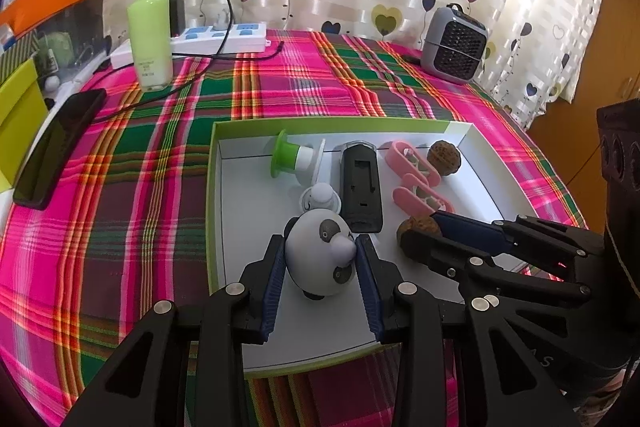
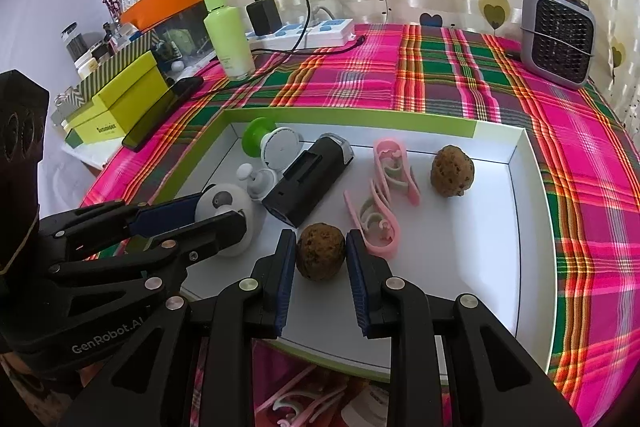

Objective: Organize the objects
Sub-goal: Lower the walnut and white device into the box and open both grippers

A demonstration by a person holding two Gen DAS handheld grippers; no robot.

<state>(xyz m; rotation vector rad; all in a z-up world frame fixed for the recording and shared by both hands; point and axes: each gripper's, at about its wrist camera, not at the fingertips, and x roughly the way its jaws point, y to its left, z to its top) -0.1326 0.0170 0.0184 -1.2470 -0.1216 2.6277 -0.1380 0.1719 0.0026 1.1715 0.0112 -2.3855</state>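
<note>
A plaid-clothed desk (image 1: 280, 87) carries a green-rimmed tray (image 2: 360, 119) where small items are gathered in rows; the left gripper (image 1: 320, 259) clamps the panda toy (image 1: 320, 255) at the tray's near edge. The right gripper (image 2: 320, 259) pinches a walnut (image 2: 320, 257) beside pink clips (image 2: 376, 227), seemingly to line both up.

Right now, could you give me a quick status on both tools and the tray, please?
Left tool shut on panda figure. Right tool shut on near walnut. Both inside white tray. Pink clip touching right tool's pad.
</note>
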